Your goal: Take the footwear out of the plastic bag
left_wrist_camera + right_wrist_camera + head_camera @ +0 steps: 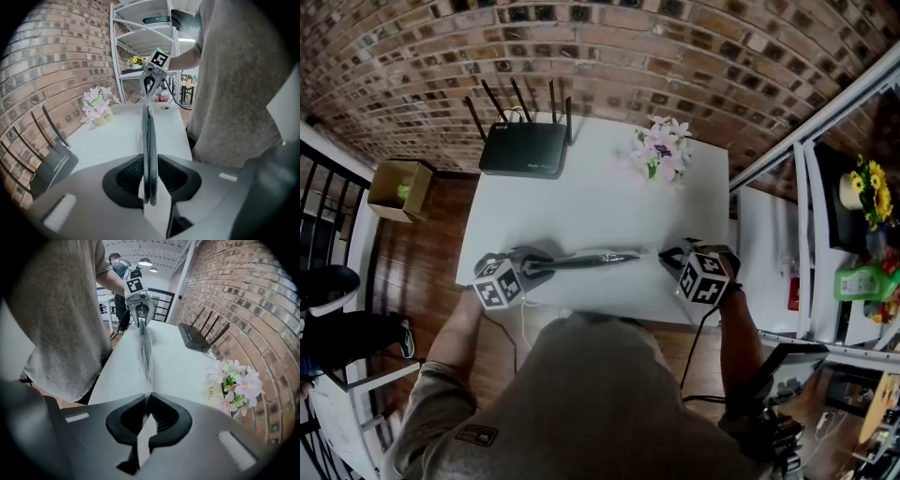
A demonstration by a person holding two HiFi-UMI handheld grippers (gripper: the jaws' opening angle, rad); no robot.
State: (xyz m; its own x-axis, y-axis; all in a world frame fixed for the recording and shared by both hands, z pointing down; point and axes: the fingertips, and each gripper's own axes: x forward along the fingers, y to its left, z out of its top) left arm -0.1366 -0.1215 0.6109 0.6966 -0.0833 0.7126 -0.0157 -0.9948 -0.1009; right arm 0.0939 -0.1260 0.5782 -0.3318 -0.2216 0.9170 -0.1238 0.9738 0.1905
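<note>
Bright, even light comes from ceiling lamps [144,262] (visible in the right gripper view). The white desk [581,202] glares a little, and the plastic bag [598,256] shows thin highlights. Edges bend strongly, corners of both gripper views are black, and the near foreground is blurred.

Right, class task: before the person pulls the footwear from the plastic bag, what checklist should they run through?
1. Left tool clamped on the footwear: ok.
2. Right tool pinching the plastic bag: ok.
3. Footwear out of the bag: not ok.
4. Bag mouth faces the left tool: cannot tell.
5. Router and flowers away from the pull line: ok.
</note>
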